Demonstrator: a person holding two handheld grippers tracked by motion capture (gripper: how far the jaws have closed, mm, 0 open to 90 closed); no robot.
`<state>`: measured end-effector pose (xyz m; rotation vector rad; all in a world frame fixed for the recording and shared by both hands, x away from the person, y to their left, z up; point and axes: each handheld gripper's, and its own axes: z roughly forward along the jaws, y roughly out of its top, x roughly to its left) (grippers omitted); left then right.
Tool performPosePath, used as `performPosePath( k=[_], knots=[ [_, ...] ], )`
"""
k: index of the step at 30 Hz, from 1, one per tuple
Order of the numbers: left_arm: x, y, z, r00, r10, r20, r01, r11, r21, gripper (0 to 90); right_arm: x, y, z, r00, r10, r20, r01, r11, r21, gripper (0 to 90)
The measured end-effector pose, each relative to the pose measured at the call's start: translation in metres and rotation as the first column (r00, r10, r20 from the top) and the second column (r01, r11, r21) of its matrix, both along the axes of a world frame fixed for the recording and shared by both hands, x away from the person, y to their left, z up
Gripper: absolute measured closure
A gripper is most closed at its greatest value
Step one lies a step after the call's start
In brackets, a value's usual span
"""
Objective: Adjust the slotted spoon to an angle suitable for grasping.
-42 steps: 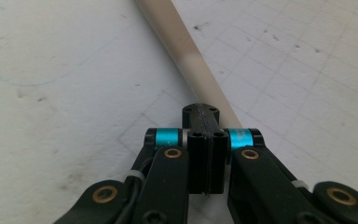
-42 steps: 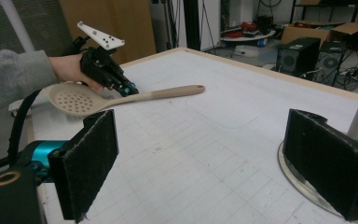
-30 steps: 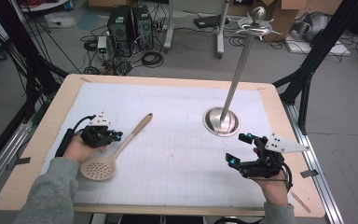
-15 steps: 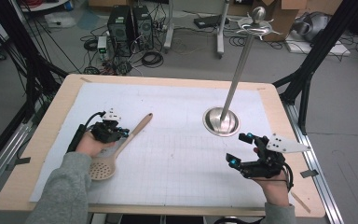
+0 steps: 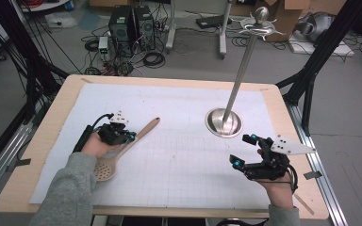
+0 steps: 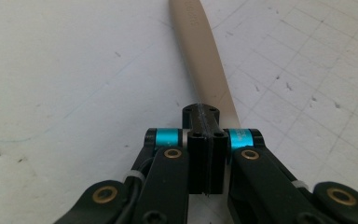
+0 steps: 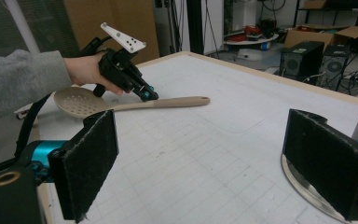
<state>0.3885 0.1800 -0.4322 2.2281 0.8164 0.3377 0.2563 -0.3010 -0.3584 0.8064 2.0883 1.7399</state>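
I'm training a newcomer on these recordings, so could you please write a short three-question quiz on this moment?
1. True or false: the left gripper has its jaws closed over the handle of the slotted spoon.
2. How do the right gripper's jaws stand? A) wide apart, holding nothing B) clamped on the spoon C) gripping the pole
3. Fill in: the metal stand rests on the table near the ____ gripper.

Key
1. True: in the left gripper view the jaws meet over the handle.
2. A: in the right gripper view the pads stand far apart with nothing between them.
3. right
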Motion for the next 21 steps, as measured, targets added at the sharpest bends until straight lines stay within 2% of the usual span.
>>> performPosePath(
  k=[4, 7, 16, 18, 19, 20, 21],
  knots=[
    [0.000, -0.005, 0.002, 0.9998, -0.021, 0.000, 0.021, 0.9996, 0.020, 89.6, 0.001, 0.001, -0.001, 1.0000, 0.003, 0.006, -0.003, 1.000, -0.006, 9.3],
    [0.000, -0.017, 0.005, 0.9988, -0.049, 0.000, 0.049, 0.9981, 0.036, 89.6, 0.002, 0.001, -0.001, 1.0000, 0.004, 0.008, -0.004, 1.000, -0.008, 9.3],
    [0.000, -0.035, 0.001, 0.9963, -0.086, -0.008, 0.086, 0.9952, 0.048, 89.6, 0.000, -0.001, 0.000, 1.0000, 0.002, 0.002, -0.002, 1.000, 0.002, 9.3],
    [0.000, -0.039, 0.002, 0.9949, -0.100, -0.010, 0.101, 0.9938, 0.048, 89.6, 0.000, -0.001, 0.000, 1.0000, 0.001, 0.002, -0.001, 1.000, 0.003, 9.3],
    [0.000, -0.040, 0.004, 0.9924, -0.122, -0.013, 0.123, 0.9902, 0.066, 89.6, 0.000, -0.001, 0.000, 1.0000, 0.002, 0.000, -0.002, 1.000, 0.002, 9.3],
    [-0.001, -0.044, 0.003, 0.9937, -0.112, -0.011, 0.112, 0.9925, 0.049, 89.6, 0.000, -0.001, 0.000, 1.0000, 0.002, 0.001, -0.002, 1.000, 0.002, 9.3],
    [-0.002, -0.048, 0.004, 0.9904, -0.137, -0.015, 0.138, 0.9884, 0.063, 89.6, 0.000, -0.001, 0.000, 1.0000, 0.003, 0.000, -0.003, 1.000, 0.000, 9.3]
  ],
)
